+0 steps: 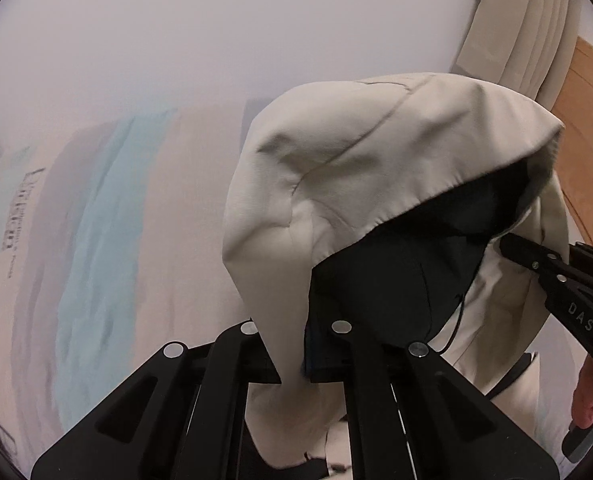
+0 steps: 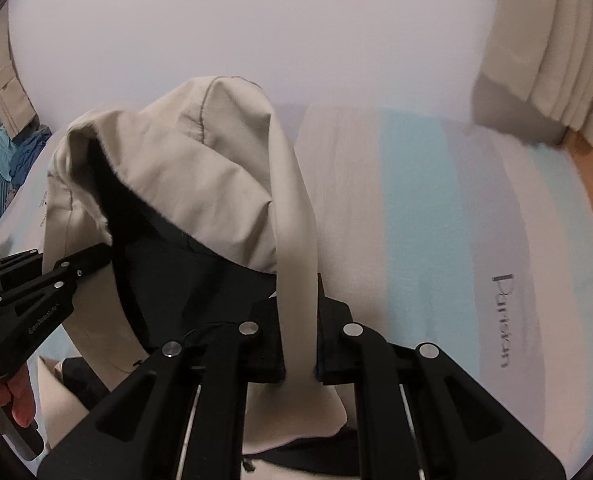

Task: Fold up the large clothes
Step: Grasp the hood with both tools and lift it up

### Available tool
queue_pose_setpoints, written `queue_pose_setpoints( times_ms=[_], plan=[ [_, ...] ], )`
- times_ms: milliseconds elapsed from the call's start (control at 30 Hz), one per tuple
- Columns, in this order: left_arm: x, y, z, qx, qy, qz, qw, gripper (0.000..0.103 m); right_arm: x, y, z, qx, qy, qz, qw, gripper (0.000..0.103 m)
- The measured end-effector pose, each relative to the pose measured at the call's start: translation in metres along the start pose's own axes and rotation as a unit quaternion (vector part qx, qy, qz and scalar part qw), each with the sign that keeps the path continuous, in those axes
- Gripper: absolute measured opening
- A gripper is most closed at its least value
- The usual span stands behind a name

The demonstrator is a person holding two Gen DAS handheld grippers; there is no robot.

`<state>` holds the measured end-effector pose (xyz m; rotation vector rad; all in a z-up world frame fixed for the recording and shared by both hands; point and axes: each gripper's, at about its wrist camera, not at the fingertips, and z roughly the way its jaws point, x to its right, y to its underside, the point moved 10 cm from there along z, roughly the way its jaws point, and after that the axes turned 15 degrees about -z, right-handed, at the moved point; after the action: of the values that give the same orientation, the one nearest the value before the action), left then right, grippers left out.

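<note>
Cream-coloured hooded jacket with black lining [image 1: 352, 152] hangs lifted above the bed's striped pink, blue and grey sheet [image 1: 96, 240], gathered near the sheet's middle rather than at any edge. The hood arches between the two tools, its dark lining turned out.

Left gripper [image 1: 294, 376]: jaws together, clamped on a narrow fold of the jacket's cream cloth. Right gripper [image 2: 300, 374]: jaws likewise pinched on a cream band of the jacket. Each tool also appears at the margin of the other's view, with a hand [image 2: 16, 396] on its handle.

Risks, as judged from this state:
- Both holds take only a thin strip of cloth — the weight of the hanging body could drag it out of the jaws, dropping the jacket in a heap on the sheet.
- The grip points sit close together near the hood, so the lower part hangs bunched; laying it down this way would likely set creases and twist the sleeves under.
- A black drawcord [image 1: 456, 320] dangles near the left jaws and could snag.
</note>
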<state>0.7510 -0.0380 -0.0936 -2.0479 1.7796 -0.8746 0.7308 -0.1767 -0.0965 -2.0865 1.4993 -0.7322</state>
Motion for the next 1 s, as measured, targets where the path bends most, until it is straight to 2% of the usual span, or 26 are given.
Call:
queue_pose_setpoints(
  times_ms=[33,200,300,400,767,1000],
  plan=[
    [0.000,0.005,-0.010,0.006,-0.003,-0.001,1.0000,0.004,-0.004,-0.003,-0.004,0.005,0.006,-0.002,1.000,0.008],
    [0.001,0.036,-0.056,0.056,-0.029,0.008,0.9980,0.004,-0.001,0.021,-0.054,0.029,0.018,-0.016,0.999,0.008],
    [0.004,0.058,-0.075,0.072,-0.033,0.011,0.9968,0.004,-0.003,0.041,-0.079,0.041,0.025,-0.024,0.999,0.008],
    [0.003,0.078,-0.086,0.075,-0.038,0.012,0.9964,0.004,-0.009,0.062,-0.097,0.043,0.027,-0.024,0.998,0.008],
    [0.017,0.124,-0.110,0.118,-0.053,0.028,0.9912,0.005,-0.027,0.122,-0.137,0.066,0.057,-0.031,0.996,0.008],
    [0.013,0.176,-0.110,0.127,-0.072,0.039,0.9885,0.005,-0.052,0.170,-0.148,0.066,0.082,-0.048,0.993,0.008]
  ],
)
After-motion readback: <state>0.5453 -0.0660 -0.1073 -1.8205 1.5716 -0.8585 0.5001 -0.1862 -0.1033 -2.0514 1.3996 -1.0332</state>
